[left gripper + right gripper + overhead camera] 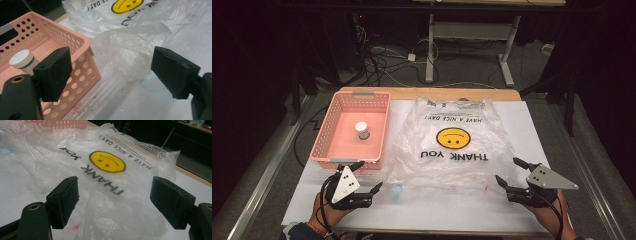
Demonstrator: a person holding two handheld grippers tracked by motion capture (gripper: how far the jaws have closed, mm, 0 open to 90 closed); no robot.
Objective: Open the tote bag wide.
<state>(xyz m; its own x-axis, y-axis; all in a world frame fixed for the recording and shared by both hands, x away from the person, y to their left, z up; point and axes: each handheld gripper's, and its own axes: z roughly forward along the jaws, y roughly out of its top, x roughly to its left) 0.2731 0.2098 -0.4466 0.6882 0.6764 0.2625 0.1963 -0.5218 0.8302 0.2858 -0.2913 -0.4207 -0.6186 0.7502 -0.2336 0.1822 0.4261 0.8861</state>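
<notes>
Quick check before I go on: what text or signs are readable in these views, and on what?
"THANK YOU" on the clear plastic bag, below its yellow smiley face.
"HAVE A NICE DAY!" on the same bag, above the smiley.
Fine print and a recycling mark by the bag's top edge: too small to read.
Label on the white-capped bottle in the pink basket: not readable.

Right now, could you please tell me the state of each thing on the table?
Bag: flat, crumpled, print up, not gripped.
Basket: upright, holds the bottle.
Bottle: upright, capped.
Left gripper: open, nothing between the jaws.
Right gripper: open, at the bag's near edge.
</notes>
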